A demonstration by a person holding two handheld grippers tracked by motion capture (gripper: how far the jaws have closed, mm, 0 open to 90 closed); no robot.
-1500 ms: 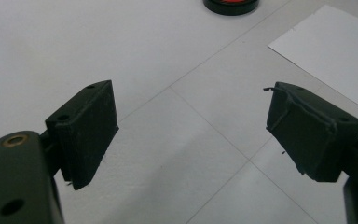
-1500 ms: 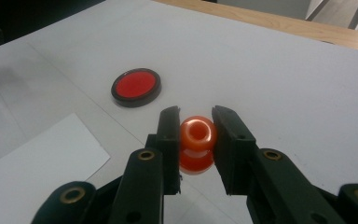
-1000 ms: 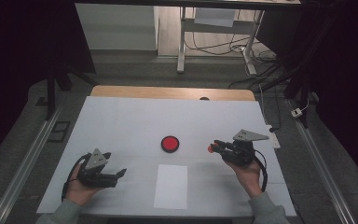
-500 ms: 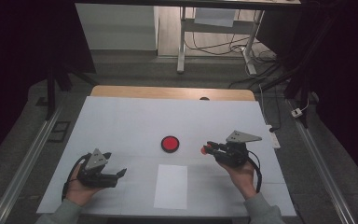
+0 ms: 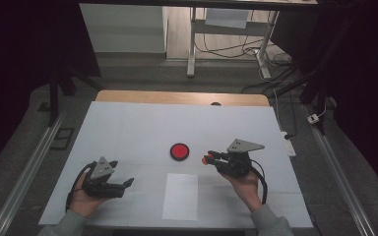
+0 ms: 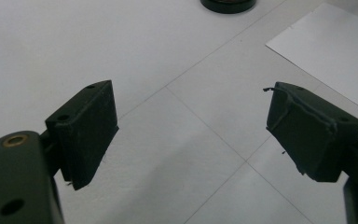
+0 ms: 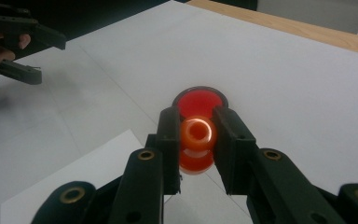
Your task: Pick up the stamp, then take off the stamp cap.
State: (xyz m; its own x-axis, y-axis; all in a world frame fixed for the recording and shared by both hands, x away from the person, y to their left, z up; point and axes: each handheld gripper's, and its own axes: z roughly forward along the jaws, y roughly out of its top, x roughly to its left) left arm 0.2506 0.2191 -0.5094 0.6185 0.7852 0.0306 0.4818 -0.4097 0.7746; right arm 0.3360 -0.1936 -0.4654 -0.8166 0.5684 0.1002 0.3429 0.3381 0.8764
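Note:
My right gripper (image 7: 196, 133) is shut on a small orange-red ring-shaped piece (image 7: 197, 136), held a little above the table. Just beyond it lies a round red dish with a dark rim (image 7: 199, 100). In the high view the right gripper (image 5: 207, 158) points left toward the red dish (image 5: 179, 151), a short gap apart. The left gripper (image 5: 128, 183) rests at the front left in a hand. Its jaws stand wide open with nothing between them in the left gripper view (image 6: 191, 123).
A white sheet of paper (image 5: 180, 196) lies near the front edge between the two hands. The white tabletop (image 5: 142, 128) has a wooden strip (image 5: 177, 97) at its far edge. Metal rails run along both sides of the table.
My right gripper has moved left with the orange piece, closer to the red dish. The left gripper has stayed where it was.

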